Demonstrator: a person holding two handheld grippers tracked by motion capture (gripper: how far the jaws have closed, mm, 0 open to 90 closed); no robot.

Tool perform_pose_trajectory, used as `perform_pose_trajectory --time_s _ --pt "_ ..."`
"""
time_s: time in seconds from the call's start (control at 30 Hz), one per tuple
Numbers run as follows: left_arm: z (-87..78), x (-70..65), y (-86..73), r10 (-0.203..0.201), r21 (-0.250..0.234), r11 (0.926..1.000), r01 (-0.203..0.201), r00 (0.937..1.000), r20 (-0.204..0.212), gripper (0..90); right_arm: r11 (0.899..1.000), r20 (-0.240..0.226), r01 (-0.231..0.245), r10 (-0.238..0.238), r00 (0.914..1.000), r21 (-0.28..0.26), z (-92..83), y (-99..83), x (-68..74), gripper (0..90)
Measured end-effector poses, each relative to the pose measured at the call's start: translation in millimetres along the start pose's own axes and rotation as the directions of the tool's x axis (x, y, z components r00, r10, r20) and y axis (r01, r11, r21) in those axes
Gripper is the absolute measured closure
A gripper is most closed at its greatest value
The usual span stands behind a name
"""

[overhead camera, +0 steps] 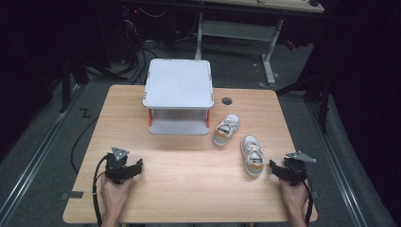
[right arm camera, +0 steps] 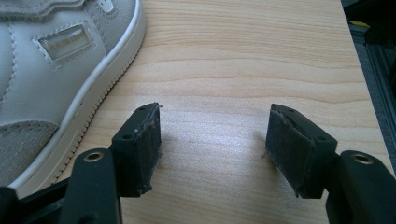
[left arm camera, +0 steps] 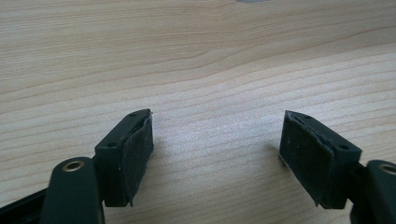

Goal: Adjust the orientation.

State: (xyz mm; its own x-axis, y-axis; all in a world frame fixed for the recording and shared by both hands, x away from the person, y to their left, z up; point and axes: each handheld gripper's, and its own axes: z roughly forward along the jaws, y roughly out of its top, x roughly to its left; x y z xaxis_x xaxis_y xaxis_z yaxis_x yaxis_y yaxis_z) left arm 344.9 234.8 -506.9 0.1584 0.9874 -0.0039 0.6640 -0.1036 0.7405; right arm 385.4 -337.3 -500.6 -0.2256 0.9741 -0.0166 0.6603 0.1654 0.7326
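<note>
Left gripper (overhead camera: 137, 166): jaws apart, nothing between them, low over bare table (overhead camera: 189, 175) at the near left.
Right gripper (overhead camera: 273, 166): jaws wide apart and empty, at the near right, just beside the near shoe's heel.
Near shoe (overhead camera: 252, 155): white, on its sole, toe pointing away; whether the jaw touches it is hard to tell.
Far shoe (overhead camera: 226, 130): just beyond it, angled toward the rack.
Rack (overhead camera: 178, 84): grey two-tier stand at the far middle.
</note>
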Motion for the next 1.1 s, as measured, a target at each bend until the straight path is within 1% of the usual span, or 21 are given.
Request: perform_pose_trajectory --time_s 0.33,0.53,0.6,0.77,0.8,0.87,1.0,1.1 --pt "0.2 -0.6 0.2 0.0 0.0 1.0 0.0 1.0 -0.002 26.2 1.0 -0.002 0.006 -0.006 1.0 0.0 0.4 0.1 0.3 34.0" --pt "0.3 -0.6 0.4 0.012 0.001 0.9999 -0.012 0.9999 0.007 26.6 1.0 -0.006 0.007 -0.007 1.0 0.001 0.3 0.2 0.8 34.0" --pt "0.2 -1.4 0.3 0.016 -0.003 0.9999 -0.016 0.9998 0.011 28.1 1.0 -0.008 0.011 -0.01 0.9999 0.001 0.3 0.2 0.7 34.0" --pt "1.1 -6.7 1.6 0.03 -0.005 0.9995 -0.03 0.9993 0.02 29.3 1.0 -0.008 0.013 -0.013 0.9999 0.0 0.3 0.2 0.6 34.0" --pt "1.1 -6.7 1.6 0.03 -0.005 0.9995 -0.03 0.9993 0.02 30.5 1.0 -0.009 0.013 -0.013 0.9999 0.0 0.3 0.2 0.6 34.0" --pt "2.1 -10.7 3.9 0.046 -0.001 0.9989 -0.046 0.9986 0.027 31.8 1.0 -0.011 0.011 -0.011 0.9999 0.002 0.2 0.1 1.1 34.0" --pt "3.5 -15.1 6.2 0.051 0.003 0.9987 -0.051 0.9978 0.042 33.2 1.0 -0.013 0.012 -0.012 0.9998 0.001 0.2 0.1 1.2 33.9" --pt "3.6 -18.6 8.1 0.06 0.012 0.9981 -0.06 0.9973 0.042 36.3 1.0 -0.013 0.011 -0.011 0.9999 0.002 0.1 0.1 1.3 33.9"
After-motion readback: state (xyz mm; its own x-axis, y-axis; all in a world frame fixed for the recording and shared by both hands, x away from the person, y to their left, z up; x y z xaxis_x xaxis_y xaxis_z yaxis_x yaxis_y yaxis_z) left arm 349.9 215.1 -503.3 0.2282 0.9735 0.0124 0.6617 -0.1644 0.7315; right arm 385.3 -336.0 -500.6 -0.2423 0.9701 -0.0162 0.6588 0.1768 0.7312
